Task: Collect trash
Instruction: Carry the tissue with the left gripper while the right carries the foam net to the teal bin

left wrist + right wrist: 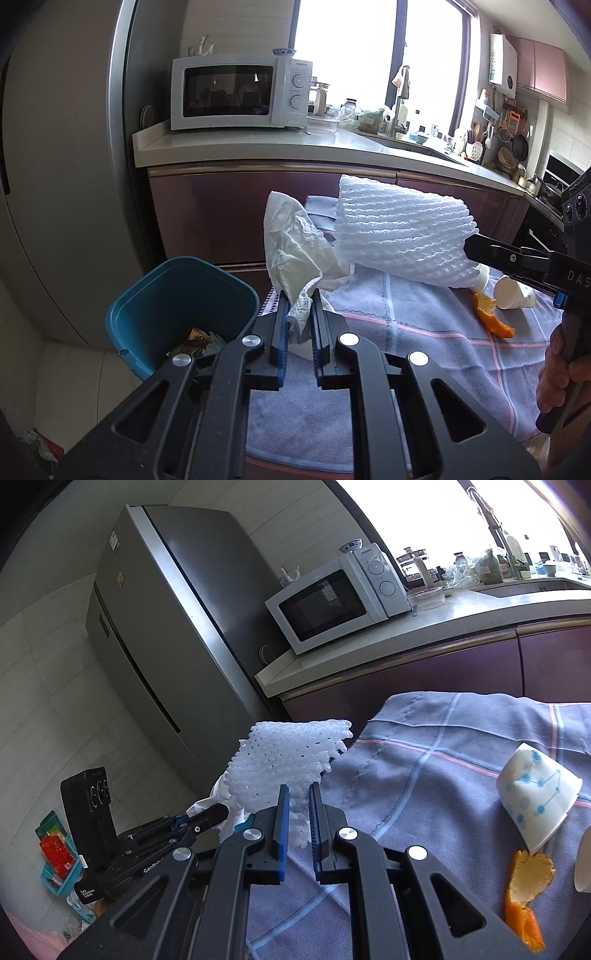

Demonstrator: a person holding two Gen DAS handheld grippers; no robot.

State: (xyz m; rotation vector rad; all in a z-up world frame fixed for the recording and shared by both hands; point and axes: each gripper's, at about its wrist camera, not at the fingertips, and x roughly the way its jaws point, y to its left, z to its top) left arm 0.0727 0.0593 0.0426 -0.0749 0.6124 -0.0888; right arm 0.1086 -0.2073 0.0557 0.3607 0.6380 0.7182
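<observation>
Tissue (295, 251) sits clamped in the left gripper (300, 325); foam net (284, 771) is clamped in the right gripper (297, 812). Best to carry each fully over the bin (147, 306) before letting go.

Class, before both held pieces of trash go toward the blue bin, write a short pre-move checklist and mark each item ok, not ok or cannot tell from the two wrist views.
1. Left gripper jaws closed on the crumpled tissue: ok.
2. Right gripper jaws closed on the foam net: ok.
3. Blue bin open on top, with room inside: ok.
4. Bin directly beneath either held piece: not ok; it sits left of the tissue.
5. Grip firm enough to survive the swing: cannot tell.
6. Table trash remaining, the orange peel and paper cup: not ok, still on the cloth.
</observation>
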